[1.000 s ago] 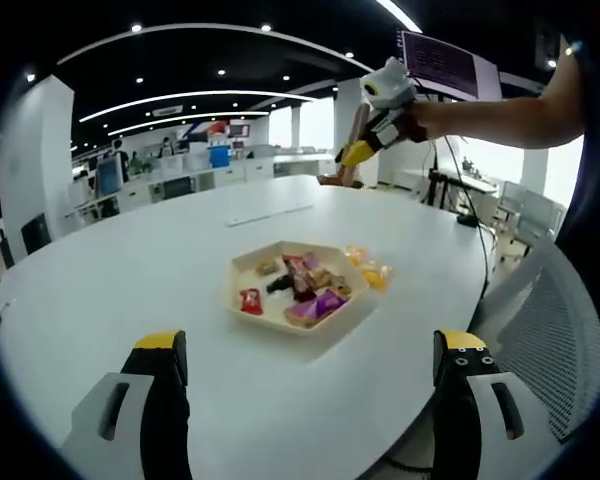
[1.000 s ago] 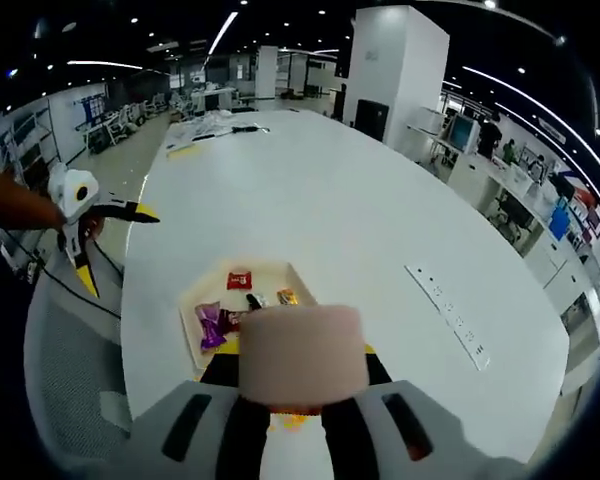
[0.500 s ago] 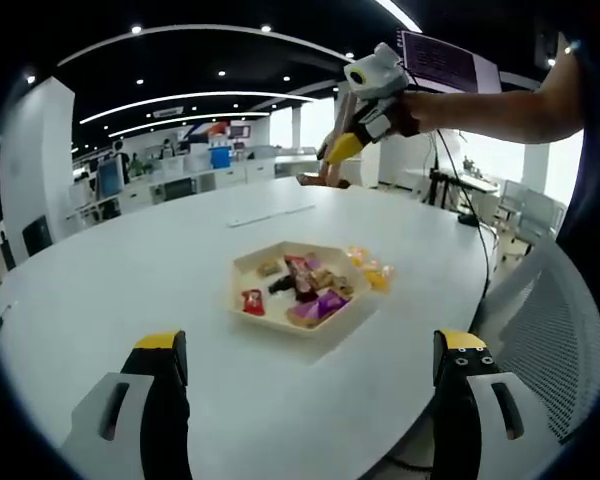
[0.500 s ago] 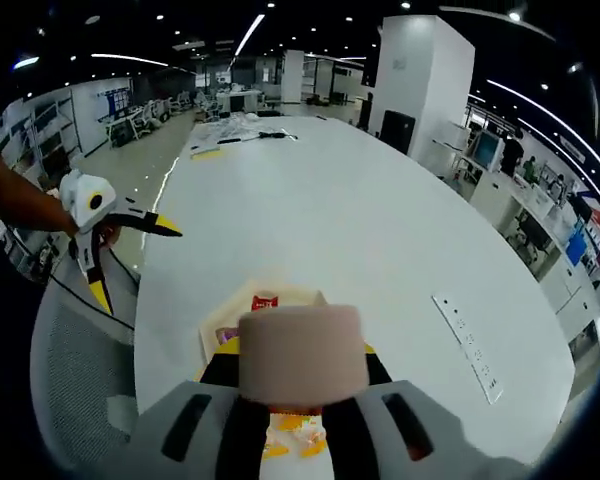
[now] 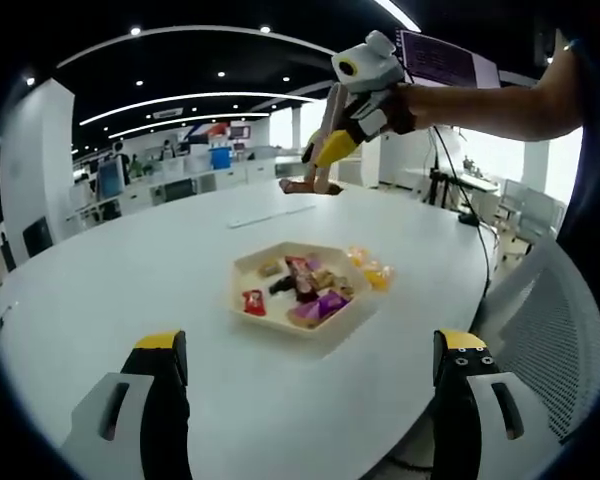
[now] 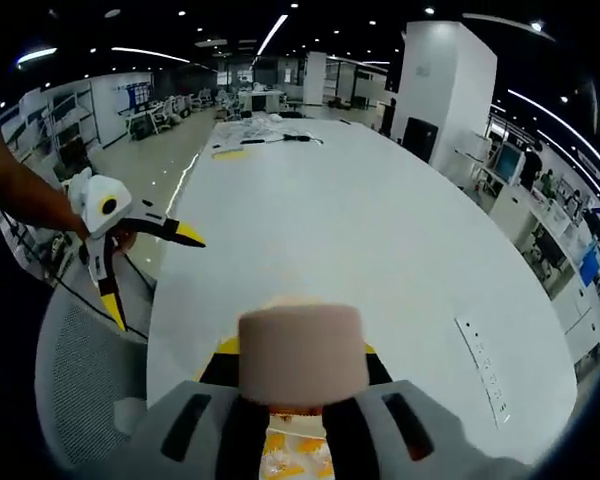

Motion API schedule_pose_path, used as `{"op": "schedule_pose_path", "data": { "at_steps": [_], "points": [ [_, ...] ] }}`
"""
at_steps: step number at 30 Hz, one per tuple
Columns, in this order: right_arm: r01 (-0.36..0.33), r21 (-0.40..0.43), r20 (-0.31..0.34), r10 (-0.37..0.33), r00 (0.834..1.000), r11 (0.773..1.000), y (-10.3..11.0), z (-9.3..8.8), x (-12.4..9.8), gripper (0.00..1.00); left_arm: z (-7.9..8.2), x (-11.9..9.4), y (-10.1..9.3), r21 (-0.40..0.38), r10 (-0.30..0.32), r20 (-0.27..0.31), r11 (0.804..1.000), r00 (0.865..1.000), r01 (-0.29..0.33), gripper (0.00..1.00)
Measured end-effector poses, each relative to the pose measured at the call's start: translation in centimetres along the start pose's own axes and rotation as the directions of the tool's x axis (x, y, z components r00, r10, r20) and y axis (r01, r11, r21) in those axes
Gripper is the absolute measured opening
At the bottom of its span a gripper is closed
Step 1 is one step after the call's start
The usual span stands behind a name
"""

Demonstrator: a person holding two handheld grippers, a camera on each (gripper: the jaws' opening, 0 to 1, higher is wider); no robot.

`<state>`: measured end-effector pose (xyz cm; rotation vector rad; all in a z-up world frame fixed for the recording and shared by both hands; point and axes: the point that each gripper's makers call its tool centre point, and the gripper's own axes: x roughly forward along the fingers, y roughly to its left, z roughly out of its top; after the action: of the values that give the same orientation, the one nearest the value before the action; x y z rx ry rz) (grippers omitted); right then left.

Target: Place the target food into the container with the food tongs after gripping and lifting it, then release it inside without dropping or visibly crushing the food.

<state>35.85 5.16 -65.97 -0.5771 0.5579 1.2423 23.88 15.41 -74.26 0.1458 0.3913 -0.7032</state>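
Observation:
A cream hexagonal tray (image 5: 248,266) with several wrapped sweets sits on the white table (image 5: 120,270). A few yellow sweets (image 5: 372,271) lie just beside it. My left gripper (image 5: 310,342) is open and empty, low at the near table edge. My right gripper (image 5: 327,150), held high by a person's arm, is shut on pale pink food tongs (image 5: 318,176) whose tips carry something reddish-brown above the table, beyond the tray. In the right gripper view the tongs (image 6: 300,355) sit between the jaws of the right gripper (image 6: 298,350). The left gripper (image 6: 148,262) shows there, open.
A white power strip (image 5: 270,213) lies on the table beyond the tray, also seen as the strip (image 6: 483,360). A grey mesh chair (image 5: 550,330) stands at the table's right edge. Office desks and a white pillar (image 6: 450,90) are far behind.
The right gripper with the tongs has moved left and slightly down across the left gripper view. The left gripper and tray have stayed put. The tray has slipped behind the tongs in the right gripper view.

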Motion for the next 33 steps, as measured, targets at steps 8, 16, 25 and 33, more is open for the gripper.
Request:
{"op": "schedule_pose_path", "data": {
  "at_steps": [8, 16, 25, 33],
  "points": [
    [-0.007, -0.005, 0.01, 0.007, 1.0, 1.0, 0.1, 0.6, 0.5, 0.19, -0.1, 0.1, -0.1, 0.003, -0.002, -0.007, 1.0, 1.0, 0.002, 1.0],
    [-0.005, -0.006, 0.008, 0.005, 1.0, 1.0, 0.0, 0.6, 0.6, 0.19, -0.1, 0.0, -0.1, -0.002, -0.004, -0.007, 1.0, 1.0, 0.004, 1.0],
    [-0.011, 0.008, 0.018, 0.011, 1.0, 1.0, -0.1, 0.5, 1.1, 0.21, -0.1, 0.0, 0.1, -0.002, 0.006, -0.005, 1.0, 1.0, -0.006, 1.0],
    [-0.003, 0.02, 0.026, 0.003, 1.0, 1.0, -0.6, 0.6, 0.7, 0.22, 0.0, 0.0, 0.2, -0.006, 0.01, -0.001, 1.0, 1.0, -0.01, 1.0]
  ]
}}
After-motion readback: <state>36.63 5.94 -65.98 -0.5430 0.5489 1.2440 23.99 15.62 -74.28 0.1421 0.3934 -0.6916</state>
